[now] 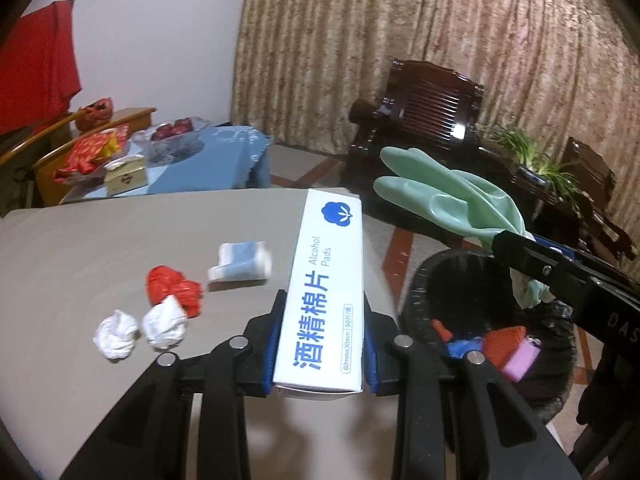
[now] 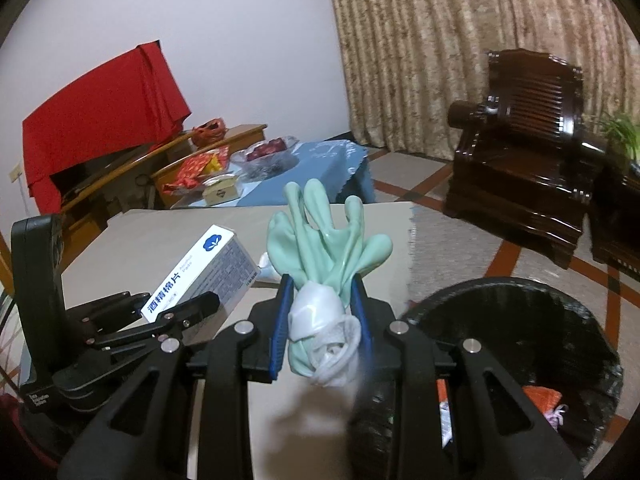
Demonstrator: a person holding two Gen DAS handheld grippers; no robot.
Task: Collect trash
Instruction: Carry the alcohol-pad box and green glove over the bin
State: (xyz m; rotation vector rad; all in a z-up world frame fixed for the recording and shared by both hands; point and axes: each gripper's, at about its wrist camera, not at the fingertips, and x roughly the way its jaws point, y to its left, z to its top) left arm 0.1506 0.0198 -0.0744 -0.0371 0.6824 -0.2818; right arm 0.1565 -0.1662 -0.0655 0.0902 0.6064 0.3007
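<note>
My left gripper (image 1: 325,312) is shut on a white alcohol-pads box (image 1: 326,280) with blue print, held above the beige table's (image 1: 100,248) right edge. A pale green rubber glove (image 2: 324,252) is pinched at its cuff by my right gripper (image 2: 322,304), fingers pointing away, over the table edge beside the bin. In the left wrist view the glove (image 1: 444,200) hangs above the black-lined trash bin (image 1: 424,280), which holds red, blue and pink scraps. On the table lie two white paper wads (image 1: 118,334), a crumpled red wrapper (image 1: 172,286) and a blue-and-white packet (image 1: 240,266).
A low table with a blue cloth (image 1: 216,164), a glass bowl and a tissue box stands behind. Dark wooden armchairs (image 2: 528,152) and a potted plant (image 1: 532,160) are on the right before a patterned curtain. Red cloth (image 2: 100,112) drapes furniture at the left.
</note>
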